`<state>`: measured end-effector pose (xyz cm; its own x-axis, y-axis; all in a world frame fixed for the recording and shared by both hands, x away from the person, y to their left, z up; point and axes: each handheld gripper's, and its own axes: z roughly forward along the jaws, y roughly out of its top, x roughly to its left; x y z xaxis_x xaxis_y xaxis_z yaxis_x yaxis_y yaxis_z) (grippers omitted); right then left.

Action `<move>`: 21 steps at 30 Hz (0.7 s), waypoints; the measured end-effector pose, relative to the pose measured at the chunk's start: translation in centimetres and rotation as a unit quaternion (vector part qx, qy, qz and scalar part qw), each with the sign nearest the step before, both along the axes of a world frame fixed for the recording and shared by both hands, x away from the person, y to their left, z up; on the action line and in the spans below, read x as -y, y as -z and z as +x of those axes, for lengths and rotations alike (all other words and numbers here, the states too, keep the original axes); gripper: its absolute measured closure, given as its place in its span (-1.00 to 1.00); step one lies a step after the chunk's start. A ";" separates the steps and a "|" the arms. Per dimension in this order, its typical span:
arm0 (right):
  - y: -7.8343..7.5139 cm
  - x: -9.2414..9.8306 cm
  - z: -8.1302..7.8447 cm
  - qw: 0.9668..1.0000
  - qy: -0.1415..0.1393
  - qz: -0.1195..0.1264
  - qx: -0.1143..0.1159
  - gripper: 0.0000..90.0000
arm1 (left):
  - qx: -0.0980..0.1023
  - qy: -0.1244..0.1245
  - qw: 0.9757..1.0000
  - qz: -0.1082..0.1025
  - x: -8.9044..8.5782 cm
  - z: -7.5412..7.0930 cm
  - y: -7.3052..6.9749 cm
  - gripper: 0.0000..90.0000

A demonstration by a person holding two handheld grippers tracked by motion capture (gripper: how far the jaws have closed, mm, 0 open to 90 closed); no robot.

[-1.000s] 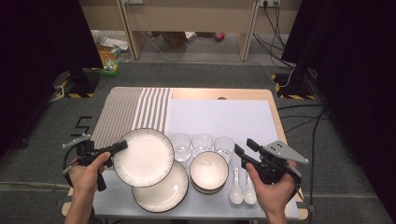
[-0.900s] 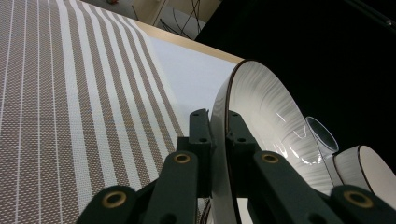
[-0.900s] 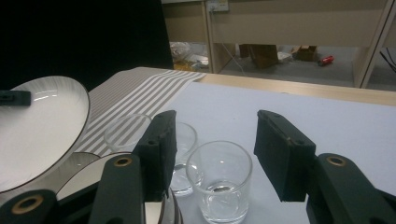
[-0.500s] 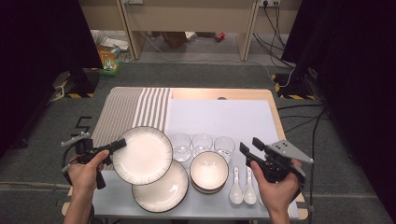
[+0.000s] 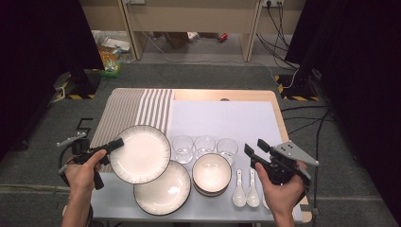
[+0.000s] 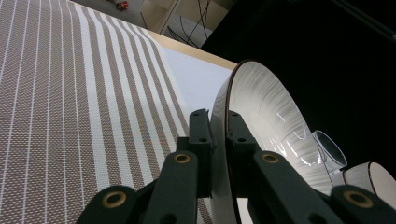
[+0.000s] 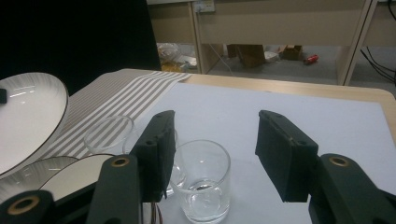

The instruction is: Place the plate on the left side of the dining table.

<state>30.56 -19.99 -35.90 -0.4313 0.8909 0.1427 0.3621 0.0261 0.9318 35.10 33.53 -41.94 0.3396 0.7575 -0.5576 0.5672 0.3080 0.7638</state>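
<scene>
The left gripper (image 5: pixel 115 143) pinches the lifted plate (image 5: pixel 140 154) by its rim, tilted above the second plate (image 5: pixel 163 188); keep it level – set it gently on the striped mat (image 5: pixel 127 111); the right gripper (image 5: pixel 251 155) – jaws spread, empty – hangs near the glasses (image 5: pixel 204 146)

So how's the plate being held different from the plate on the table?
The held plate is lifted and tilted, its rim clamped in the left tool; the lower plate lies flat on the table, untouched. The held plate partly overlaps the lower plate. Both are round, white, dark-rimmed.
</scene>
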 end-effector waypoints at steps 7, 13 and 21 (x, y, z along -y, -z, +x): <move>0.0 0.1 0.0 1.000 0.002 -0.001 0.001 0.05 | -0.001 -0.004 1.000 -0.002 -0.3 0.2 -0.1 0.86; 0.0 0.0 0.0 1.000 0.000 0.000 0.000 0.05 | 0.001 -0.008 1.000 -0.004 -0.5 0.4 -0.1 0.86; 0.0 0.0 0.0 1.000 0.000 -0.002 0.002 0.04 | 0.001 -0.012 1.000 -0.009 -0.8 0.9 -0.2 0.86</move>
